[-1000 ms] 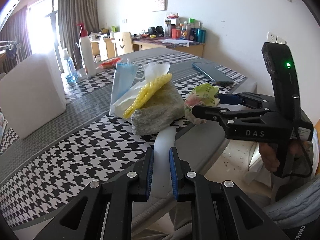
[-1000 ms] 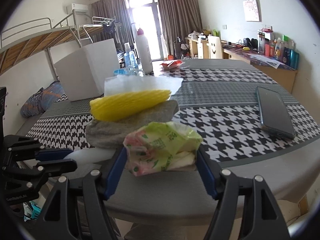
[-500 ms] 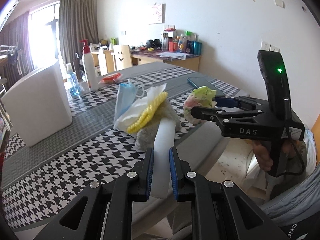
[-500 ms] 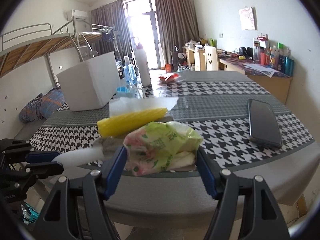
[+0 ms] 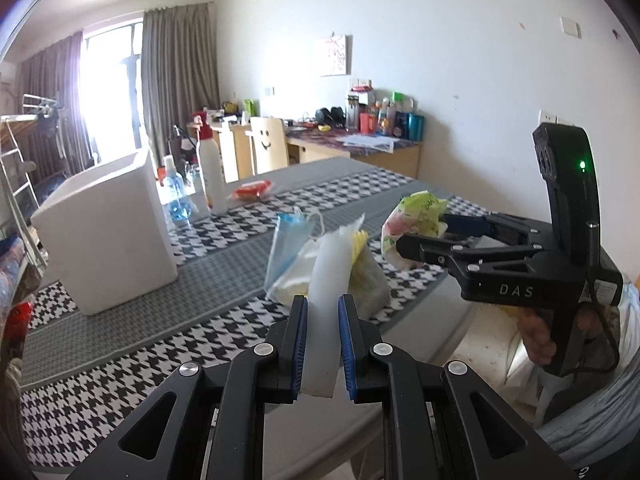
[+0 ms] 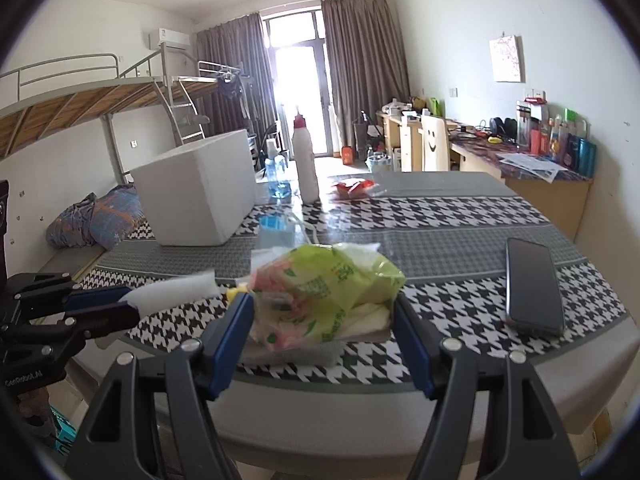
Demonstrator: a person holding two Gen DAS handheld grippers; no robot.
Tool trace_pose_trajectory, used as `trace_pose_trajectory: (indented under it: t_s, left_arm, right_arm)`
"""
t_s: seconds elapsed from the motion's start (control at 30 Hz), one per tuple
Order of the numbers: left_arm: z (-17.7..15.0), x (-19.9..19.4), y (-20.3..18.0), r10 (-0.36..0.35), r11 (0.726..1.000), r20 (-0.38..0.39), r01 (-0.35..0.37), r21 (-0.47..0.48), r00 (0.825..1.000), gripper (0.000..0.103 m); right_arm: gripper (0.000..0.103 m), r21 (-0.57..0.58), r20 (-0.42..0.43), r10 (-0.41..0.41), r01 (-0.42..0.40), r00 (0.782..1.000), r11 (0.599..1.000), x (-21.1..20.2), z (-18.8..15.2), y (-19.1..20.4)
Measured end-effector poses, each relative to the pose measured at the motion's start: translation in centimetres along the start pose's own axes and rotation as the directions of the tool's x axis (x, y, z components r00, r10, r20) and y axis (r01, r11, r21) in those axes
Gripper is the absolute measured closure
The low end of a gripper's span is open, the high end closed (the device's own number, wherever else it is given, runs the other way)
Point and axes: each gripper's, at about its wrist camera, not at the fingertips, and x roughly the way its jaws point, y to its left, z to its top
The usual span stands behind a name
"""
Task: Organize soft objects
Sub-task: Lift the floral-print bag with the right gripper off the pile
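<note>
White foam strip clamped between the blue pads of the left gripper, fingers narrow and pressed on both its flat sides, strip upright and reaching toward 12 o'clock in the left wrist view. Same strip seen at 9 o'clock in the right wrist view, jutting from the left gripper above the near edge of the table. Green and pink tissue pack gripped by the right gripper, fingers set wide with a blue pad against each end of the pack, held above the table's near edge. Pack and right gripper at 3 o'clock in the left wrist view, raised off the houndstooth cloth. Behind the strip, a heap on the table: blue face mask leaning at 11 o'clock, white tissue below it, a bit of yellow foam netting and a grey cloth just right of the strip, all touching one another. White foam box at 9 o'clock, well apart from the heap. White bottle with a red cap and a blue-tinted water bottle just beyond the box. Dark phone flat on the table at 3 o'clock in the right wrist view, apart from the pack.
</note>
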Motion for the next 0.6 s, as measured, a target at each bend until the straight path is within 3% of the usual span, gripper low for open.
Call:
trace_pose_trajectory:
  t_s: [0.6]
  left_arm:
    - [2.4,0.8,2.8,0.093,0.994,0.042,-0.091,-0.058,0.995,0.086]
  right_arm:
    - [0.029,-0.058,0.033,0.04,-0.038,0.999,0.998,1.2,2.4,1.5]
